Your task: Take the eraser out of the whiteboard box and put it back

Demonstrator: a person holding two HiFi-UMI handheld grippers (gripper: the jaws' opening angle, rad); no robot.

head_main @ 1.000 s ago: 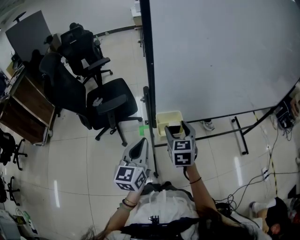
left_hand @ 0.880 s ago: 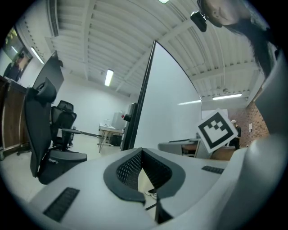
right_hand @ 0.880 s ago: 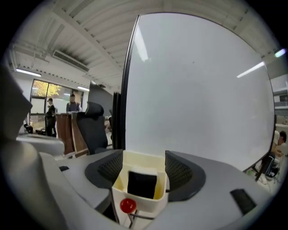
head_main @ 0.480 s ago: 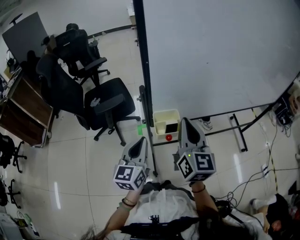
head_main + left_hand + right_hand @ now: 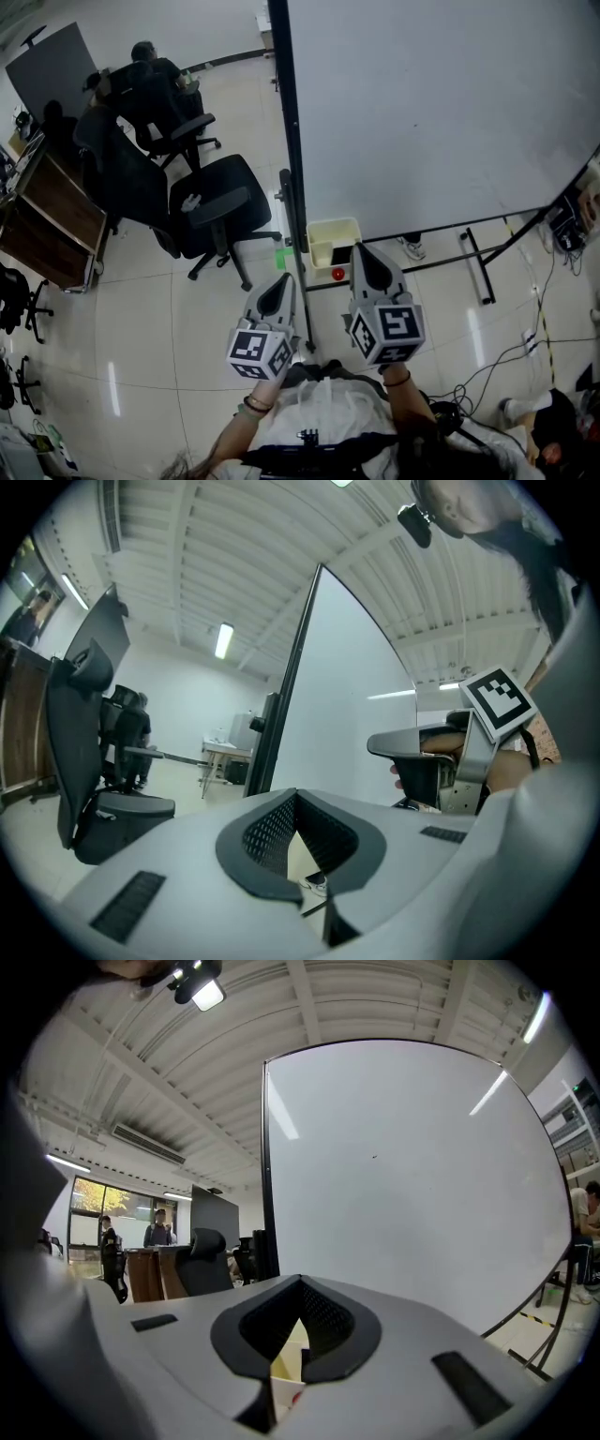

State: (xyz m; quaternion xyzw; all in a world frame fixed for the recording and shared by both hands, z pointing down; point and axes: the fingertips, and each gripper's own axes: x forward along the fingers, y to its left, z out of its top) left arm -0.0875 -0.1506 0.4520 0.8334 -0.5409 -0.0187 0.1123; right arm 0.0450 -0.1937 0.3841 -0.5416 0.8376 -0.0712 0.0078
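The right gripper [image 5: 362,247], jaws together on nothing, is hovering just near of the pale yellow plastic whiteboard box [image 5: 323,228]. The left gripper [image 5: 283,280], likewise closed and empty, is hanging further left.

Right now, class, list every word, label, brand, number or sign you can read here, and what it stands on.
None can be read.
The large white whiteboard is blank.
The grey left gripper and grey right gripper carry only black-and-white square patterns, no letters.
The small cream plastic box shows no label.
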